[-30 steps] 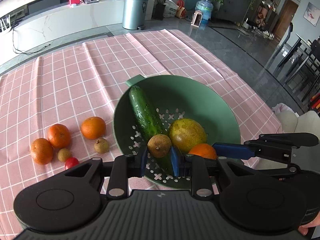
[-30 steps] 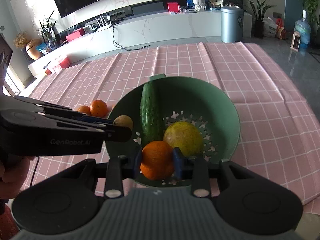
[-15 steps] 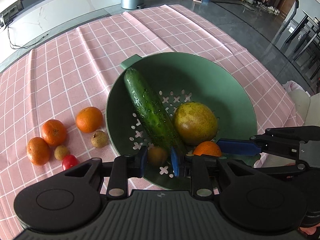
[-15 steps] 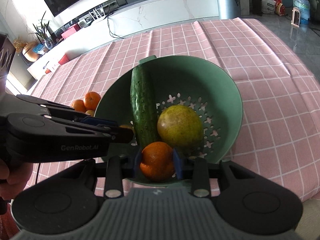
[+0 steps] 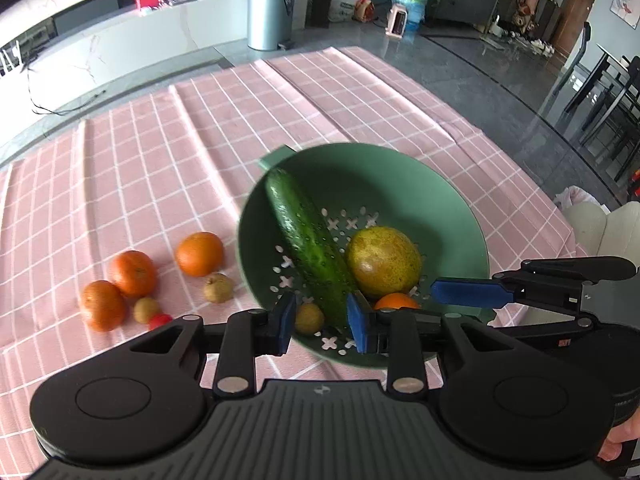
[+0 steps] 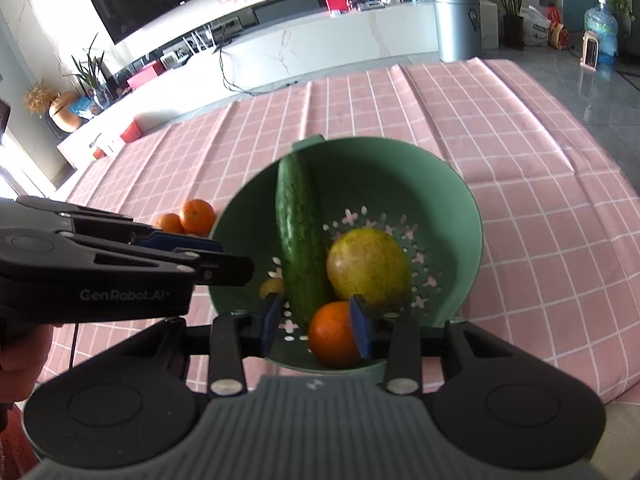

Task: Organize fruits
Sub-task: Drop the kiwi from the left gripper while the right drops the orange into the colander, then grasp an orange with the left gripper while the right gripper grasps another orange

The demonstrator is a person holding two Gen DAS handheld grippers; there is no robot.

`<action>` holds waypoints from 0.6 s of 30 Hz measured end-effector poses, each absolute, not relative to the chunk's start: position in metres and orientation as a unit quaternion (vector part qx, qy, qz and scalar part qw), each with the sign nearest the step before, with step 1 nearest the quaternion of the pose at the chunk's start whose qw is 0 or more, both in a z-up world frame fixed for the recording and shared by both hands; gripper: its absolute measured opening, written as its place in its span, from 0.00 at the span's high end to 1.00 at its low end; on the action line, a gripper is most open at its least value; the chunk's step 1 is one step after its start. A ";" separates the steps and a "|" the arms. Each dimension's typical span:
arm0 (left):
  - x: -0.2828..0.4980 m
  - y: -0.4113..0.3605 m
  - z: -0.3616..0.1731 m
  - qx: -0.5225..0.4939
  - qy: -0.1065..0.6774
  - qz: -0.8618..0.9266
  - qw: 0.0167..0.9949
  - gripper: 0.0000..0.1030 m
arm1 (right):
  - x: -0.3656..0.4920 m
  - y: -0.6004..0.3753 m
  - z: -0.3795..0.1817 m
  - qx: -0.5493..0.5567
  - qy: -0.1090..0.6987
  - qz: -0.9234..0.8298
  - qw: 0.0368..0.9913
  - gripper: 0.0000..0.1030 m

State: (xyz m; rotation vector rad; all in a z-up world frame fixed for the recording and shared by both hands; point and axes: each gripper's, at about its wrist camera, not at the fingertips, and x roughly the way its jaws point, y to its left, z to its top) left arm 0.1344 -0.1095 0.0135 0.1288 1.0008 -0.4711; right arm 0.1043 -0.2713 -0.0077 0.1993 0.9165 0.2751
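Hovering both tools spread wide over the green strainer [image 5: 460, 216]: my left tool [image 5: 322, 322] empty above a small brown fruit [image 5: 309, 319]; my right tool [image 6: 316, 324] loosely flanks an orange [image 6: 332, 334]; pushing lower could tip it.

A green perforated colander [image 5: 460, 216] stood on the pink checked cloth, one small handle tab at its far rim. Inside, a long dark-green cucumber [image 5: 308, 248] lay diagonally, its far end propped against the rim by the handle. A large yellow-green round fruit [image 5: 383, 262] rested just beside it, touching. An orange [image 6: 334, 334] lay at the near wall, below the round fruit. A small tan fruit [image 5: 309, 318] sat on the perforated floor on the cucumber's other side. Outside the colander lay three oranges [image 5: 199, 254], two more small tan fruits [image 5: 218, 288] and one small red fruit [image 5: 160, 321], clustered near one another.
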 end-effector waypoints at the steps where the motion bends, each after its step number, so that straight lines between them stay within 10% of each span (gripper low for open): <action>1: 0.131 -0.106 0.018 0.062 0.469 -0.219 0.854 0.65 | 0.102 -0.269 -0.005 0.096 0.434 0.133 0.886 0.66; 18: 0.099 0.002 0.040 0.029 0.414 -0.132 0.900 0.65 | 0.074 -0.185 0.020 0.062 0.324 0.173 0.928 0.65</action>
